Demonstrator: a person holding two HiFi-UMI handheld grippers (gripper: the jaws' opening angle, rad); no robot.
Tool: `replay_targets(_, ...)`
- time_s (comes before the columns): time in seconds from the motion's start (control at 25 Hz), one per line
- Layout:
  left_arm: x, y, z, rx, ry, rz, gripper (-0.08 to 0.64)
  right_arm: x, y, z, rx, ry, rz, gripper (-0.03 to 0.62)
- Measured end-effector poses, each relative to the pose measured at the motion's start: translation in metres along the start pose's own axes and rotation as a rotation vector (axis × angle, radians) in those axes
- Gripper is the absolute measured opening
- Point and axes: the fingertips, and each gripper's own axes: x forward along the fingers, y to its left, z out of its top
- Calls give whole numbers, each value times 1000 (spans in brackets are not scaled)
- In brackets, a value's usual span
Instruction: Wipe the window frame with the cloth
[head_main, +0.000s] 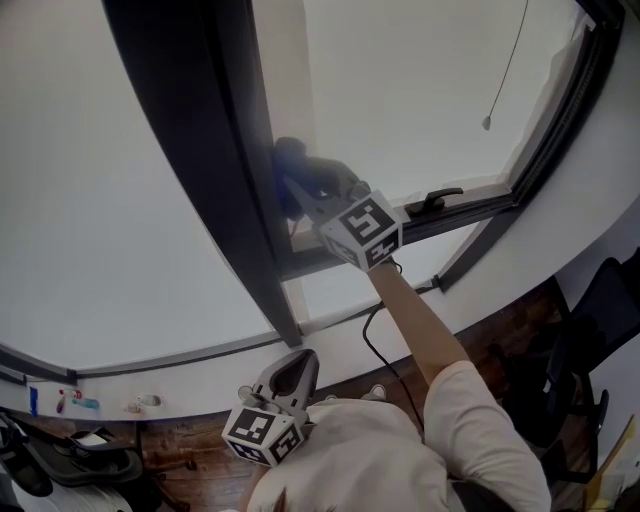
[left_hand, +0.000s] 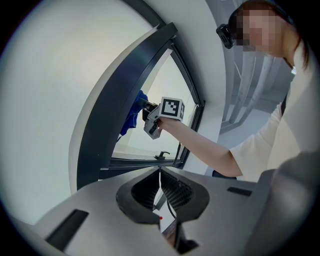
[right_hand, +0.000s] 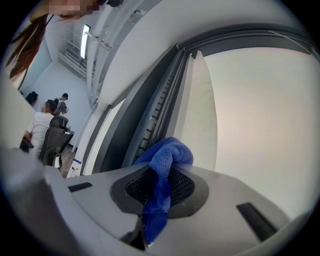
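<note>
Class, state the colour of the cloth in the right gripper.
Blue; the cloth shows best in the right gripper view.

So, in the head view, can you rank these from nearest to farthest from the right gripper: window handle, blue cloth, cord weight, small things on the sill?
1. blue cloth: held in the jaws of the right gripper.
2. window handle: just to its right.
3. cord weight: upper right.
4. small things on the sill: far lower left.

No words, numbers, brands or signs can be read in any view.
</note>
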Motion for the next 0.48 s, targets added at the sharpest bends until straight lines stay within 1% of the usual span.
replay_targets(0.24,4,2,-2,-6,3,5,11,-1,6,-20,6,33,6,54)
replay_targets(0.36,6,2,-5,-10,14,-2,11,-3,12,-39,22,69,-1,54)
replay_targets(0.48,6,4,-5,-14,21,-5,11,-3,18,-50,43,63,-5,52)
